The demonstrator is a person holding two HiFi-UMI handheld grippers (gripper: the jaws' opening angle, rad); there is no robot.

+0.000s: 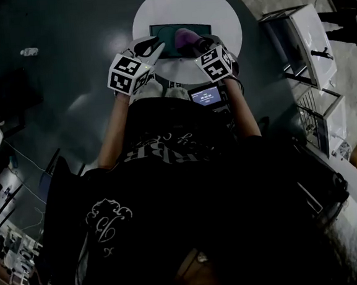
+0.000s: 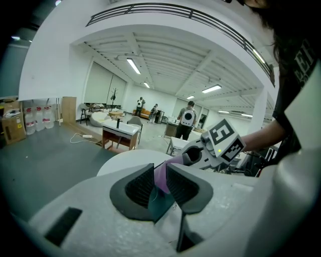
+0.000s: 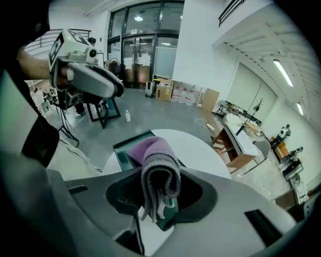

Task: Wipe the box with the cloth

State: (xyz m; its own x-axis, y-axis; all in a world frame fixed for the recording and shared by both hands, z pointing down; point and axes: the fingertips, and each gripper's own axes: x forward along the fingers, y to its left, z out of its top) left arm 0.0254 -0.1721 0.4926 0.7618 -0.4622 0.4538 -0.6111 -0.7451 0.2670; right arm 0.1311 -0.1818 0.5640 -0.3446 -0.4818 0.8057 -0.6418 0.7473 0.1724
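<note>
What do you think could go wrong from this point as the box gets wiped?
1. The left tongs hold the box only by its edge, so a firm wipe might twist it loose or slide it on the table.
2. The right tongs pinch the cloth as a folded bundle with loose ends hanging, so it may pull out when dragged.
3. Both tongs sit close together over the box, so a long stroke could knock them together.

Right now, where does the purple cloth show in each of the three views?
Head view: cloth top centre, over the box.
Left gripper view: cloth centre, beyond the left tool.
Right gripper view: cloth centre, clamped in the right tool.
Shared landmark: the dark green box.
</note>
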